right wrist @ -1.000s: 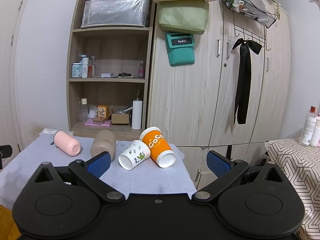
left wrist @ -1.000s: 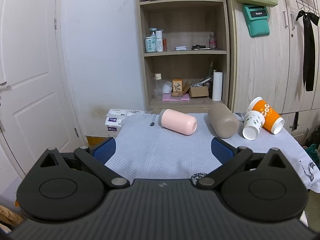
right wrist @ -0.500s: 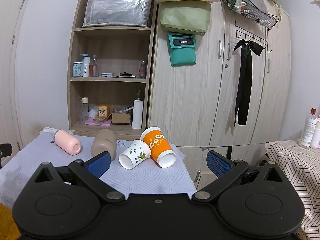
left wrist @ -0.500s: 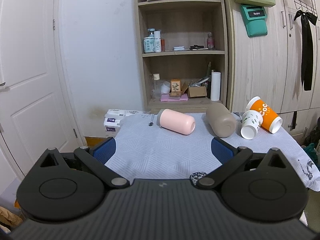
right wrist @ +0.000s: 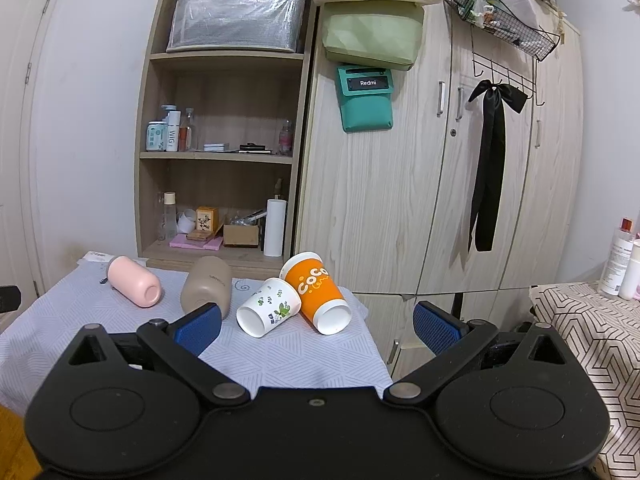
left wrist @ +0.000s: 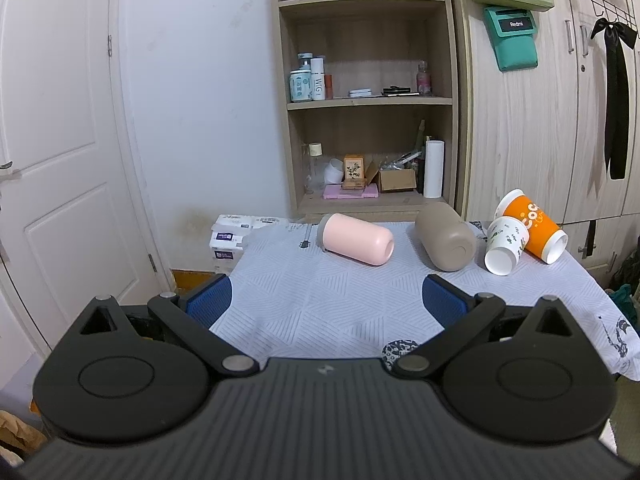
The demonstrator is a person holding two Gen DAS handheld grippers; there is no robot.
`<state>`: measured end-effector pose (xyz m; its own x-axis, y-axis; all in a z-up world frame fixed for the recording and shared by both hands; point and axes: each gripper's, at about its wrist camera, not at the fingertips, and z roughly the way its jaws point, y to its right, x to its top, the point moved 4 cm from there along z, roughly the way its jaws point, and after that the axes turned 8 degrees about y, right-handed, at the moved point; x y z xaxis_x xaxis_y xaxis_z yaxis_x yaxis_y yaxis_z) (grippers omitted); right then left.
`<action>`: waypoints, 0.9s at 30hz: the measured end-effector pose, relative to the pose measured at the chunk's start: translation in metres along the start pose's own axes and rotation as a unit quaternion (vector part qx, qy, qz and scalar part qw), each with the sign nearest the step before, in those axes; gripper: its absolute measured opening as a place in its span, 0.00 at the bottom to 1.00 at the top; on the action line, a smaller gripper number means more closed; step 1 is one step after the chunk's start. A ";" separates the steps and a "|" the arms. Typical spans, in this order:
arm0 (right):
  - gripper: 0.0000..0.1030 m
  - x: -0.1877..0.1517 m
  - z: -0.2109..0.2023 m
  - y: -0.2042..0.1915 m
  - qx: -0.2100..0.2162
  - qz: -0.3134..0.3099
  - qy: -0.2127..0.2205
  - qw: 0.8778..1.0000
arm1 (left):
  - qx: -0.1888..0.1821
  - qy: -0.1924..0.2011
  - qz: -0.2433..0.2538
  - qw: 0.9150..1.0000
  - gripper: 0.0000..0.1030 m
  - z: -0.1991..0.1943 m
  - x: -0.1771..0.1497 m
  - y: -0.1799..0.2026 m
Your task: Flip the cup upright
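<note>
A: Where do we stand? All four cups lie on their sides along the far edge of the desk: the pink cup toward the far left, the brown cup in the middle, then the white floral cup resting against the orange cup near the far right corner.

B: And we hold nothing. Our left tongs are spread wide over the near part of the desk, well apart from every cup; our right tongs are just as wide, with the two paper cups showing between the blue pads.

A: Then we judge the step is the approach. The right side seems best placed for the paper cups.

B: We'd take the white floral one first, since it lies nearest us on the orange one. We should close across its wall near the middle, gently, because paper likely crushes.

A: And lift clear before turning it, or we may set the orange cup rolling toward the desk's right edge.

B: Set it down mouth up, flat, then release.
</note>
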<state>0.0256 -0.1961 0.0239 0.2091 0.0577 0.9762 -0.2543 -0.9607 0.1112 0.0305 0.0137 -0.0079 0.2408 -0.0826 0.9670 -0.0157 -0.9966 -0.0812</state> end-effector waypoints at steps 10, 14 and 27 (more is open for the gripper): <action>1.00 -0.001 0.001 -0.003 0.002 -0.003 -0.002 1.000 | 0.002 -0.001 0.002 1.000 1.00 0.000 0.000 -0.001; 1.00 -0.002 0.002 -0.003 0.002 -0.004 -0.001 1.000 | 0.003 0.005 0.002 1.000 1.00 -0.001 0.000 -0.002; 1.00 -0.020 0.049 0.012 0.149 0.057 -0.053 0.986 | -0.071 -0.038 -0.014 0.997 1.00 0.045 0.013 0.034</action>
<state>0.0649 -0.2220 -0.0030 0.2962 -0.0683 0.9527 0.0035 -0.9974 -0.0726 0.0771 -0.0208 -0.0092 0.3155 -0.0603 0.9470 -0.1437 -0.9895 -0.0151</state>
